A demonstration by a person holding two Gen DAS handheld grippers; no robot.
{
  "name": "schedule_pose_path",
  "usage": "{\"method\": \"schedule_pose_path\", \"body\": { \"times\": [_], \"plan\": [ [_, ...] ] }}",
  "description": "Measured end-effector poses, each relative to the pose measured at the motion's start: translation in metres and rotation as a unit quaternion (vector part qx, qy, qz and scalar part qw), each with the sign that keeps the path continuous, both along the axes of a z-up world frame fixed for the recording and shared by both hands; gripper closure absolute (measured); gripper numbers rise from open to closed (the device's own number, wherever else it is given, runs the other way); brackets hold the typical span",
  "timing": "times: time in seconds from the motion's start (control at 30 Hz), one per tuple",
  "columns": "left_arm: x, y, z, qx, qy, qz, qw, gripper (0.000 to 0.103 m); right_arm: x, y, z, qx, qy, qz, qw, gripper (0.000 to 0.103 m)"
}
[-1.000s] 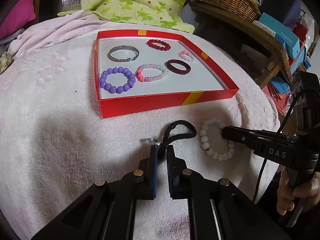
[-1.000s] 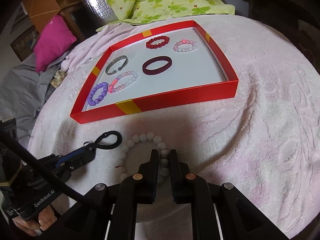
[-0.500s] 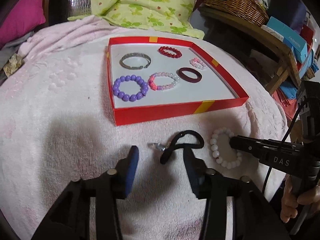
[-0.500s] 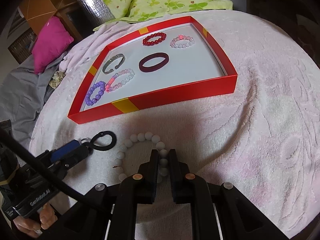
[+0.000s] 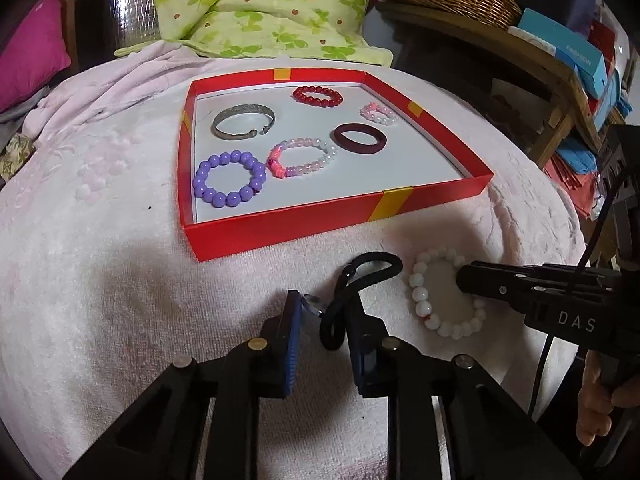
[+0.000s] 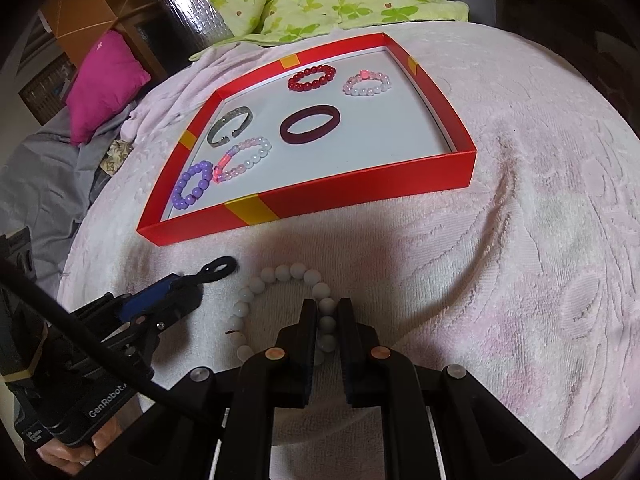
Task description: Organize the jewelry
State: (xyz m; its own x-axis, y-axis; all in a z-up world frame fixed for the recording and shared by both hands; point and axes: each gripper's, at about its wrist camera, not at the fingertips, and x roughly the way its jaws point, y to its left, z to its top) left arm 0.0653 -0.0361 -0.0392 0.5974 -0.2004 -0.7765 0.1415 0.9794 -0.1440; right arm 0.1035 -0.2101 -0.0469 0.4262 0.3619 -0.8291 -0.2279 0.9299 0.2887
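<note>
The left gripper point(image 5: 322, 312) is standing spread around the black cord point(image 5: 362, 280), not yet pinching; closing off-center could push it aside. The right gripper point(image 6: 328, 312) is pinching the white bracelet point(image 6: 280, 304) on the towel point(image 6: 520, 280), near the red box point(image 5: 280, 228); lifting by one bead risks slipping. Readable: "GenRobot.A", "DAS".

The right gripper point(image 5: 466, 280) covers part of the white bead bracelet point(image 5: 420, 292), and the black cord's point(image 5: 360, 280) little metal clasp is too blurry to make out.
</note>
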Motion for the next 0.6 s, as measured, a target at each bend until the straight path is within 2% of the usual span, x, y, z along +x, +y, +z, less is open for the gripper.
{"method": "schedule_pose_path", "body": {
  "times": [0.23, 0.33, 0.4, 0.47, 0.6],
  "plan": [
    [-0.002, -0.002, 0.001, 0.014, 0.0, -0.001, 0.9999, 0.082, -0.001, 0.001, 0.0, -0.003, -0.003, -0.003, 1.0, 0.087],
    [-0.003, -0.001, 0.001, 0.019, 0.001, 0.001, 0.9998, 0.082, -0.001, 0.005, 0.001, 0.007, -0.003, 0.003, 1.0, 0.072],
    [-0.003, 0.0, 0.0, 0.022, 0.001, 0.002, 0.9997, 0.082, -0.004, 0.013, 0.002, 0.004, -0.01, 0.016, 1.0, 0.054],
    [-0.004, 0.001, 0.001, 0.025, 0.002, 0.005, 0.9997, 0.082, -0.008, 0.024, 0.003, -0.025, -0.023, 0.03, 0.999, 0.049],
    [-0.005, 0.008, 0.002, 0.03, 0.002, 0.012, 0.9995, 0.082, -0.015, 0.041, 0.001, -0.092, -0.046, 0.044, 0.994, 0.049]
  ]
}}
